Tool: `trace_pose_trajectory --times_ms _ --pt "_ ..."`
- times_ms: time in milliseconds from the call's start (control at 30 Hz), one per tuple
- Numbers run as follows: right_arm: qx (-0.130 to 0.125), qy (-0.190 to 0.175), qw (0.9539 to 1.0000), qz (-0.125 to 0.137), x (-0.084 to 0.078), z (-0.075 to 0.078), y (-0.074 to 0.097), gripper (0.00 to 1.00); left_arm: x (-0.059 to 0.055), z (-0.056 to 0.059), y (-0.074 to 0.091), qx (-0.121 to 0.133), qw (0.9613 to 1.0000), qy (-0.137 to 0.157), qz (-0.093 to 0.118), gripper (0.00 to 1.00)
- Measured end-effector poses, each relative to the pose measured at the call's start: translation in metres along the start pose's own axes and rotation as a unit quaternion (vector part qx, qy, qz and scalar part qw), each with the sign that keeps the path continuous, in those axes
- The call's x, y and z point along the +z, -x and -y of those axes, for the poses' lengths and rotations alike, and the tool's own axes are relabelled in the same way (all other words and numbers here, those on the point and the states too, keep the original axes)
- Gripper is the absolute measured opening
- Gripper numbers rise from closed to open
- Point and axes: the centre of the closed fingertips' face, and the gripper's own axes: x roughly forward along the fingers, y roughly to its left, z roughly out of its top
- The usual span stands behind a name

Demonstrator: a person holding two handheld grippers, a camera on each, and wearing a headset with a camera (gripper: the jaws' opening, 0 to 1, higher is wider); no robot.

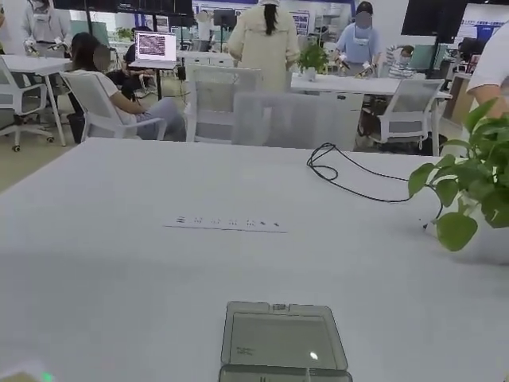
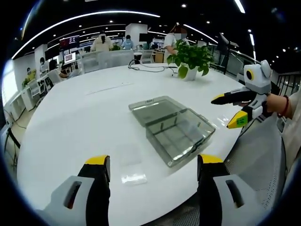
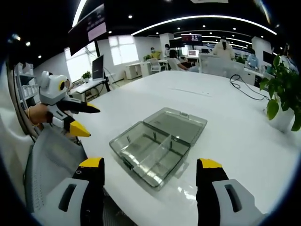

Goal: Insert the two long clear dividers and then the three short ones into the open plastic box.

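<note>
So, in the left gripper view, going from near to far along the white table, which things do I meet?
flat clear plastic pieces → open grey-tinted clear plastic box → leafy green plant in a white pot

The box [image 3: 150,150] is smoky grey-green see-through plastic. The table [image 1: 119,239] is plain white, crossed by a black cable [image 1: 350,179] and a line of small dark print [image 1: 227,223]. The plant [image 1: 469,191] has green leaves and a white pot [image 2: 190,75]. The left gripper [image 2: 153,161] and right gripper [image 3: 150,164] are grey, with black jaws tipped yellow. The dividers [image 2: 131,162] are colourless and clear. A wristband [image 2: 285,106] is red.
</note>
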Motion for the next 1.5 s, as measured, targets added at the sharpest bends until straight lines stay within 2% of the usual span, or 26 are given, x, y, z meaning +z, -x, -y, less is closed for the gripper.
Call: trace_pose_trajectory --times_ms 33,100,300,367,400,600,733,1000,1167,1500 --pt "0.001 0.000 1.0000 -0.001 -0.001 -0.001 0.000 0.81 -0.003 -0.004 -0.001 0.006 0.9999 0.007 -0.012 0.75" --pt "0.002 0.001 1.0000 0.000 -0.001 -0.002 0.000 0.81 -0.004 -0.008 -0.003 0.010 0.9997 0.007 -0.020 0.74" --pt "0.002 -0.002 1.0000 -0.002 -0.002 -0.004 -0.001 0.81 -0.013 -0.024 -0.011 0.026 0.9976 0.016 -0.062 0.66" --pt "0.002 -0.005 1.0000 -0.002 -0.002 -0.004 -0.002 0.81 -0.014 -0.028 -0.012 0.032 0.9972 0.022 -0.063 0.64" --pt "0.003 -0.006 1.0000 -0.002 -0.002 -0.005 -0.002 0.81 -0.018 -0.029 -0.013 0.033 0.9963 0.025 -0.075 0.63" --pt "0.000 -0.015 0.9999 0.000 -0.001 -0.004 -0.002 0.81 -0.030 -0.037 -0.023 0.042 0.9935 0.036 -0.099 0.57" --pt "-0.001 -0.023 0.9997 0.000 -0.002 -0.002 -0.002 0.80 -0.041 -0.044 -0.030 0.053 0.9906 0.031 -0.122 0.53" --pt "-0.002 -0.035 0.9994 -0.003 -0.006 0.001 -0.005 0.80 -0.052 -0.048 -0.043 0.058 0.9879 0.046 -0.136 0.48" --pt "-0.003 -0.044 0.9990 -0.004 -0.007 0.003 -0.006 0.79 -0.058 -0.049 -0.050 0.059 0.9864 0.043 -0.148 0.46" --pt "-0.007 -0.058 0.9983 -0.003 -0.009 0.006 -0.009 0.77 -0.065 -0.049 -0.057 0.065 0.9842 0.016 -0.164 0.42"
